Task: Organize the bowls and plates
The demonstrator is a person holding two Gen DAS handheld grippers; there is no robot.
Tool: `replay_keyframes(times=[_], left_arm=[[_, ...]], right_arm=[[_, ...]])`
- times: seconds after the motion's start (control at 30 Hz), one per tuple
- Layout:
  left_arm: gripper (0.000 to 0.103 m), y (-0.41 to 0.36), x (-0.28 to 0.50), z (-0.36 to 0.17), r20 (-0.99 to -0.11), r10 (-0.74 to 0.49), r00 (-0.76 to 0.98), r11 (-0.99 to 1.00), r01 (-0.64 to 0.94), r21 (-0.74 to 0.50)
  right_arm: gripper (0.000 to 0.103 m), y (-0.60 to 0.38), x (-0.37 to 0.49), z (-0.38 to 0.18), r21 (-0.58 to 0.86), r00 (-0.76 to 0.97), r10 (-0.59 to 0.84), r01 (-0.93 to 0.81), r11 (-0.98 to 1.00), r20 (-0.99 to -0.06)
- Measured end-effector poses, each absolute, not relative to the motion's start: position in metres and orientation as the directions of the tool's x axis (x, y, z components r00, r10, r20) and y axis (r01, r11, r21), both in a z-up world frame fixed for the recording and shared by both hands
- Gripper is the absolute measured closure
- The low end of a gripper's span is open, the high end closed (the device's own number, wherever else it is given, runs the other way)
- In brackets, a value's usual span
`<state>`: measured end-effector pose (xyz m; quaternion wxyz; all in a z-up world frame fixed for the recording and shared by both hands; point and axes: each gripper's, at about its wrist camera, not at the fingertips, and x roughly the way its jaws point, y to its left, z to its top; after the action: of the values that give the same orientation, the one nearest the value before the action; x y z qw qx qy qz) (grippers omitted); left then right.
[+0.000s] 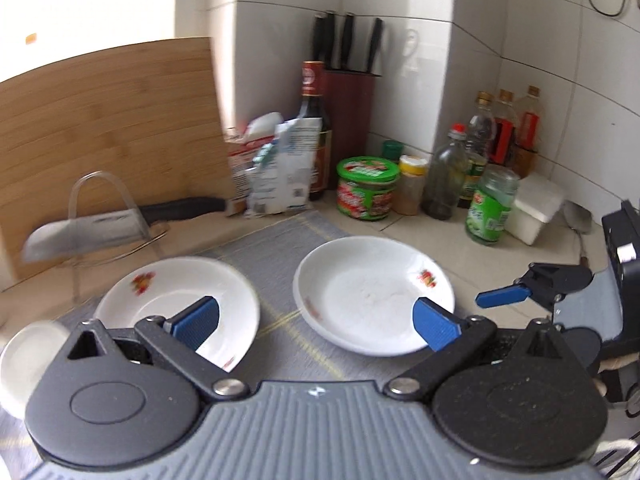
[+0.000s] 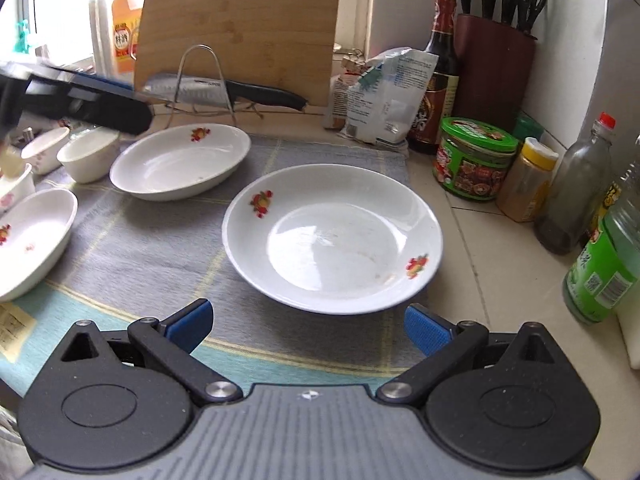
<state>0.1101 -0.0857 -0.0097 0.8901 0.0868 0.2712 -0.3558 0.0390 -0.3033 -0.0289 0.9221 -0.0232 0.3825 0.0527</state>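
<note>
Plates (image 2: 332,236) (image 2: 180,162) on mat hold nothing | left tool (image 1: 316,320) gaping, holds nothing | right tool (image 2: 308,324) gaping, holds nothing

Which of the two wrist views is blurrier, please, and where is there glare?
Left wrist view: motion-smeared, most on the knife and cutting board, window blown out white. Right wrist view: sharper, window glare on the near plate; both bend at the edges.

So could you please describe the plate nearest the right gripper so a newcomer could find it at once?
Start at the grey cloth mat on the counter. The plate lies at the mat's right end, nearest the green-lidded jar. Unlike the other plates further left, it sits alone, directly before the open right gripper.
</note>
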Motion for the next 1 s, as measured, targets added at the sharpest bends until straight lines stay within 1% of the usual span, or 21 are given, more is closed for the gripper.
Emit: replay_keyframes(times=[0.1,0.3,0.47,0.53,0.63,0.77,0.87,1.0], left_arm=[[0.001,-0.065,0.092,-0.015,-0.547,-0.526,0.651,0.782,0.623,-0.01],[0.001,-0.015,0.063,-0.034,-0.593,-0.39,0.704,0.878,0.479,-0.008],[0.001,0.03,0.037,-0.045,-0.62,-0.309,0.721,0.93,0.365,-0.04],[0.001,0.047,0.027,-0.053,-0.643,-0.255,0.722,0.948,0.318,-0.019],[0.001,0.07,0.015,-0.065,-0.672,-0.214,0.709,0.958,0.287,-0.002],[0.001,0.092,0.01,-0.087,-0.706,-0.204,0.678,0.957,0.289,0.0],[0.001,0.098,0.014,-0.103,-0.727,-0.226,0.649,0.944,0.329,0.0],[0.001,0.099,0.022,-0.115,-0.73,-0.279,0.625,0.917,0.398,-0.01]], right_arm=[[0.0,-0.287,0.042,-0.027,0.021,0.688,0.123,-0.155,0.988,-0.715],[0.0,-0.249,0.058,-0.029,0.074,0.637,0.25,-0.29,0.954,-0.729],[0.0,-0.214,0.074,-0.036,0.103,0.584,0.318,-0.37,0.923,-0.747],[0.0,-0.2,0.081,-0.041,0.124,0.552,0.345,-0.397,0.909,-0.76],[0.0,-0.181,0.089,-0.045,0.134,0.52,0.365,-0.429,0.893,-0.772],[0.0,-0.16,0.093,-0.046,0.112,0.507,0.363,-0.458,0.882,-0.782],[0.0,-0.15,0.096,-0.047,0.11,0.493,0.357,-0.461,0.88,-0.793],[0.0,-0.138,0.095,-0.045,0.102,0.479,0.351,-0.47,0.877,-0.805]])
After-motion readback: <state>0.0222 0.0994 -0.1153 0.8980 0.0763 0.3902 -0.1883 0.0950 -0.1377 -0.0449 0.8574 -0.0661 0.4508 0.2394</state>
